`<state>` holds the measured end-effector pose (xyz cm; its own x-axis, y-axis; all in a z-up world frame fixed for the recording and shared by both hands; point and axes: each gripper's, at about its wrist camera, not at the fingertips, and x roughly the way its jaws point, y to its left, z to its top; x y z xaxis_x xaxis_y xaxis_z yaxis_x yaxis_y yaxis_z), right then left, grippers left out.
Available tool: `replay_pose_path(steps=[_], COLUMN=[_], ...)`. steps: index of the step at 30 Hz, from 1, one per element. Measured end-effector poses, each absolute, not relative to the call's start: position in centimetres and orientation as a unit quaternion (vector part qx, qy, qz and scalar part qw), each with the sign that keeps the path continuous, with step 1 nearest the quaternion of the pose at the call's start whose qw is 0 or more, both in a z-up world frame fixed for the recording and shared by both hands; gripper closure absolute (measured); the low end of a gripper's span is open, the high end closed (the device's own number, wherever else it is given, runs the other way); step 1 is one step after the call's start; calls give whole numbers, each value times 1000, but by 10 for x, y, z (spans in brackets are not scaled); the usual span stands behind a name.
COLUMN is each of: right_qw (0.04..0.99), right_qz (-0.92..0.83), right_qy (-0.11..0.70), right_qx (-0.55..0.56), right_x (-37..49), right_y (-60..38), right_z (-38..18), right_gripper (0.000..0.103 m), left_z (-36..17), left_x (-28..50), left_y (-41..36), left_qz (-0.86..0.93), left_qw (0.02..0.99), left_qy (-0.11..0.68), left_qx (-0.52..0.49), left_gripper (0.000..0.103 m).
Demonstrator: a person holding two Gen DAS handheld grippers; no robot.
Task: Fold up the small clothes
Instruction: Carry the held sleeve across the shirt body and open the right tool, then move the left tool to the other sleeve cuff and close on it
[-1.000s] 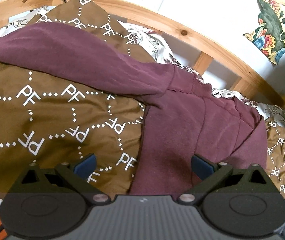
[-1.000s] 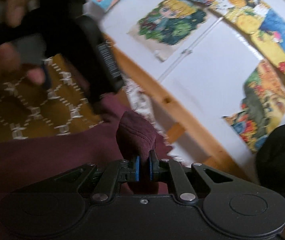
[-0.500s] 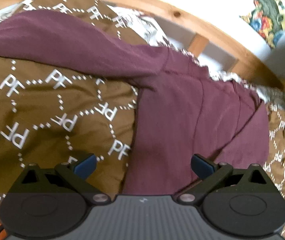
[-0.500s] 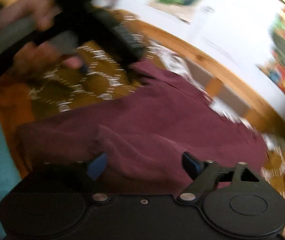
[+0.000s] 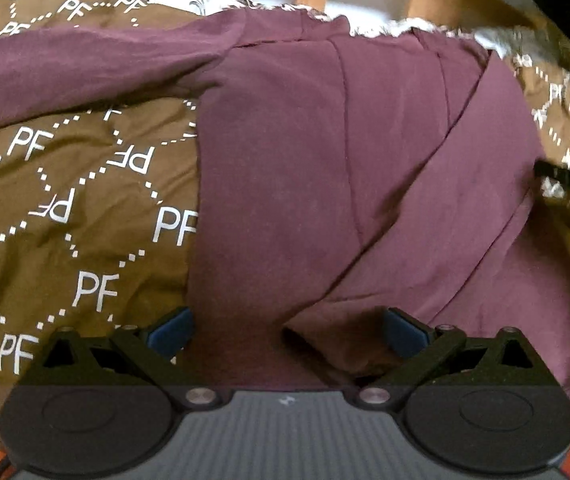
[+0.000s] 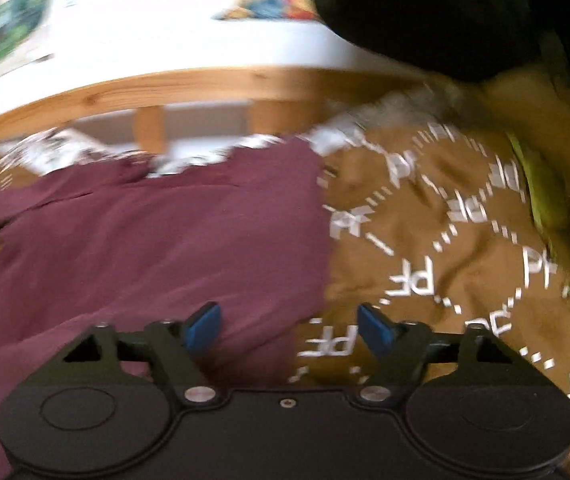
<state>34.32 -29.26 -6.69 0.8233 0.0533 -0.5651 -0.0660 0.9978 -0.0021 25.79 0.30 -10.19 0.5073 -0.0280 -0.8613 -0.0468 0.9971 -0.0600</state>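
Blue-padded fingers (image 5: 171, 330) of the left gripper (image 5: 287, 330) stand spread wide in the near foreground, pinching nothing, above the near edge of the maroon garment (image 5: 285, 168). The right gripper (image 6: 287, 330), its jaws just narrowed but still apart and empty, straddles the garment's right edge. The garment lies flat on a brown bedspread (image 5: 77, 200) printed with white "PF" letters, one sleeve (image 5: 85, 68) stretched left, and a wooden bed rail (image 6: 189, 88) and white wall (image 6: 145, 32) lie beyond.

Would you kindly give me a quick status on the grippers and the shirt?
Left gripper open over shirt. Right gripper open, jaws just narrowed, nothing gripped. Shirt on bedspread, one sleeve still spread. Nothing in the way.
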Motion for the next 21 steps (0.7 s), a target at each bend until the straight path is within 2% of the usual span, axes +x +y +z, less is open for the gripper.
replay_pose_path(steps=[5,8,11,13,15,17,21], right_qw=[954,952,948,945,944,948,958], right_qz=[29,55,80,86,81,67,35], right_qy=[296,297,301,311,318,309,280], right_qx=[45,58,62,53,45,46,46], right_x=[369,372,369,373,374,374,371], right_y=[-321,-324,-320,-316,-312,-312,-321], right_z=[-82,-80,-78,-78,-79,-75,-60], right_gripper=[42,57,61,69,90,95,96], left_z=[-110,-110,-110,-111,-111,-109,-110], left_x=[261,260,260,260,261,260,260], left_y=[-3,-5,-5,-5,-4,-4,-6], left_qz=[20,20,19,19,20,19,18], left_qw=[860,859,859,858,859,861,862], left_qy=[510,511,512,513,512,508,506], left_qx=[0,13,22,23,20,16,19], left_gripper=[1,1,1,1,1,1,1])
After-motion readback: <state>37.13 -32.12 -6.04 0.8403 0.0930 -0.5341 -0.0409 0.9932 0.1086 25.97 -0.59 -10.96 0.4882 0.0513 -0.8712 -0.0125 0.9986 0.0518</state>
